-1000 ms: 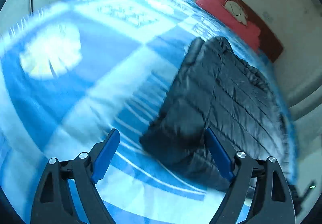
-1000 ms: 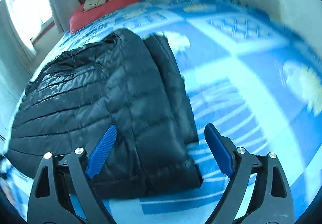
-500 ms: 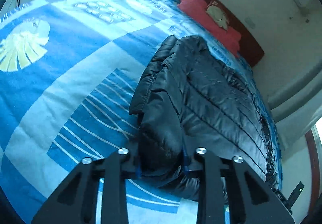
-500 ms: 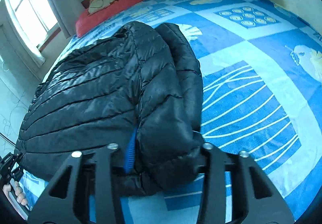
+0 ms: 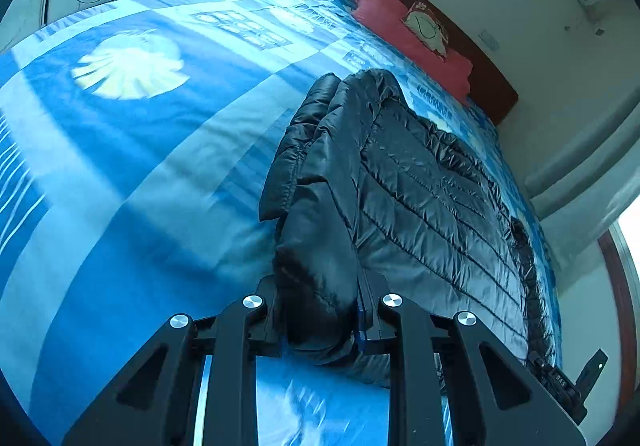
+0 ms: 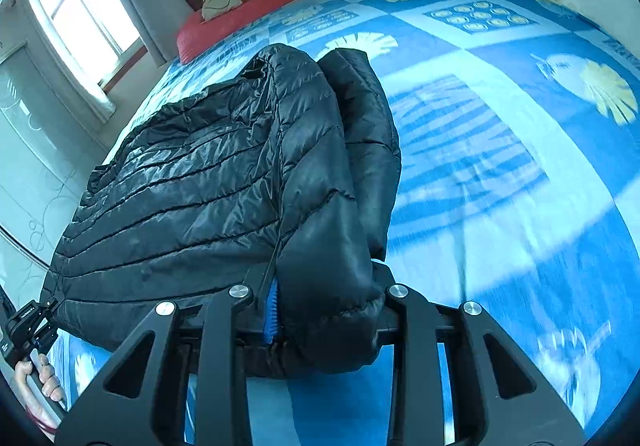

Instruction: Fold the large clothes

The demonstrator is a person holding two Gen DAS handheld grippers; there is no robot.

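With the black puffer jacket spread out on the bed, both grippers have just been closing, and each one's now clamped on a puffy bunch of the jacket's near edge. The left gripper has a fat roll of quilted fabric squeezed between its jaws, and the right gripper is pinching a similar wad, with a bit of blue pad peeking out beside the fabric. The jacket sits on the blue patterned bedspread, and the fabric at the grippers looks slightly raised off the bed. Beyond the jacket, up at the head of the bed, there's a red pillow. In the right wrist view, at the jacket's far lower-left corner, a person's hand grips a handle.
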